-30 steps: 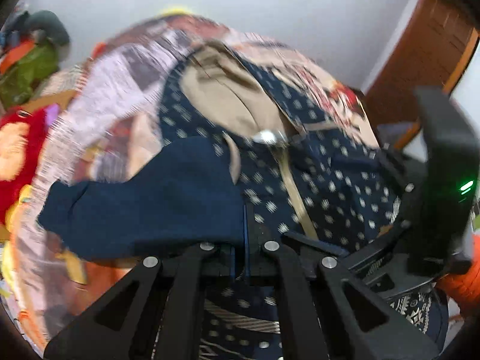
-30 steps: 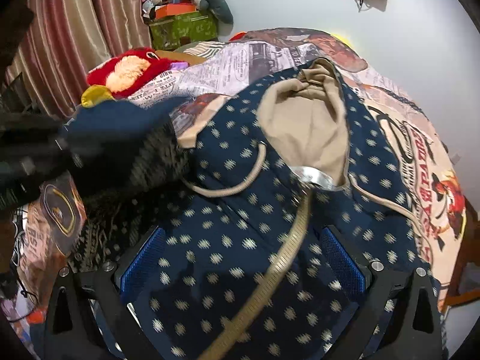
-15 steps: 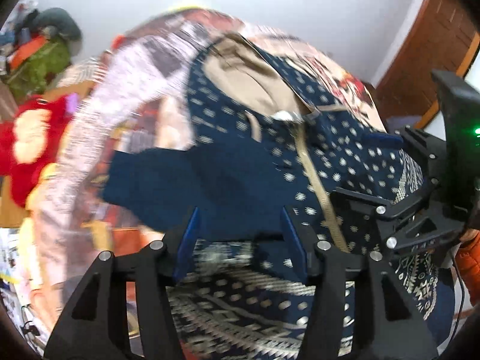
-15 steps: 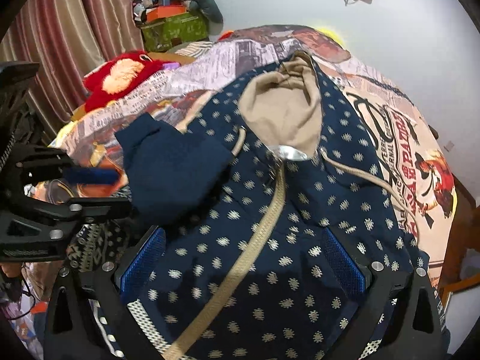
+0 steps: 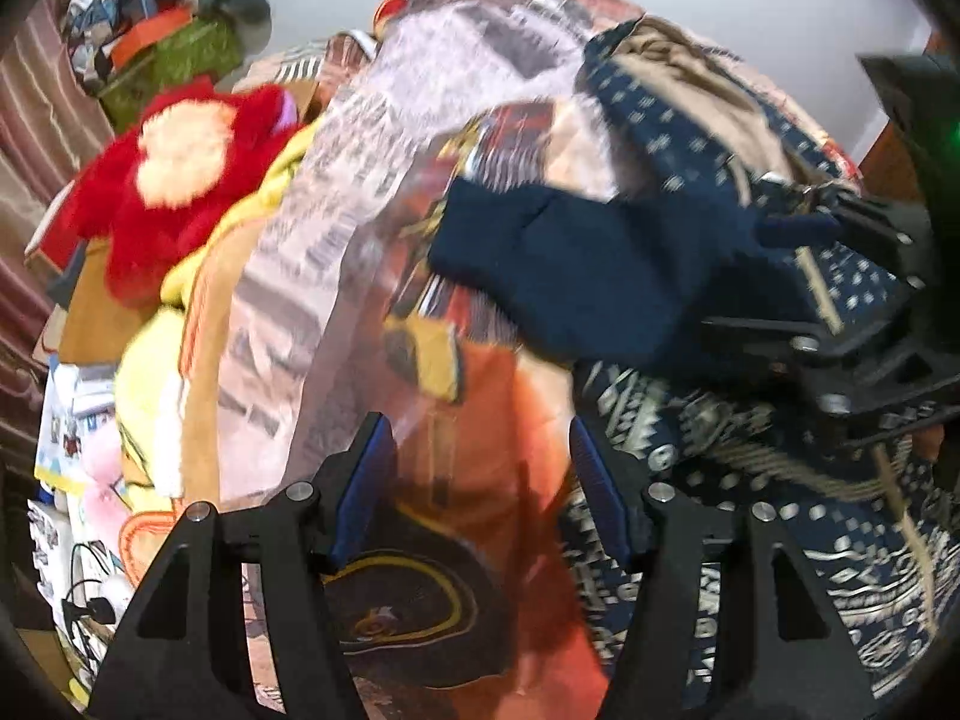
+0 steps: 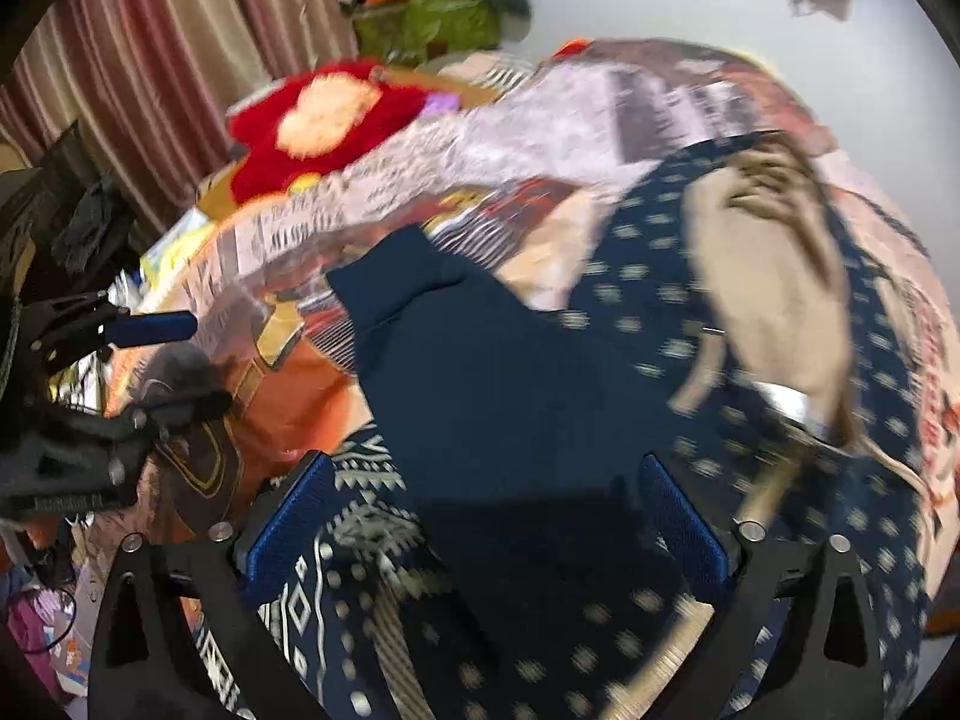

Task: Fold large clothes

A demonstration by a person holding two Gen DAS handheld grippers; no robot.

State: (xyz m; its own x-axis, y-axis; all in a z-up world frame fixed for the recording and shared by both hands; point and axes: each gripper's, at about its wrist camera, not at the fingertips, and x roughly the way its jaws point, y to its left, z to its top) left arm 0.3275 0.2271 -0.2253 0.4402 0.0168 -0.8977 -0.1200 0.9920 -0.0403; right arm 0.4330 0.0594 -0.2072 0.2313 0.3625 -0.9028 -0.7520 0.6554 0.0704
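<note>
A navy hoodie with white dots and a tan hood lining point(image 6: 768, 276) lies on a printed bedspread point(image 5: 336, 240). Its plain navy sleeve point(image 5: 576, 276) is folded across the chest, also seen in the right wrist view point(image 6: 480, 372). My left gripper point(image 5: 480, 492) is open and empty, over the bedspread just left of the hoodie's patterned hem point(image 5: 708, 456). My right gripper point(image 6: 480, 516) is open, hovering over the sleeve and lower hoodie. The left gripper shows at the left edge of the right wrist view point(image 6: 120, 372).
A red plush toy point(image 5: 180, 180) lies on the bed's left side, with a green box point(image 6: 432, 24) and clutter behind it. Striped curtains point(image 6: 150, 90) hang at left. A white wall is behind, a wooden door point(image 5: 894, 150) at right.
My left gripper opened and let go of the navy sleeve, then drew back left off the hoodie. The sleeve now lies folded across the hoodie. The right gripper swung left.
</note>
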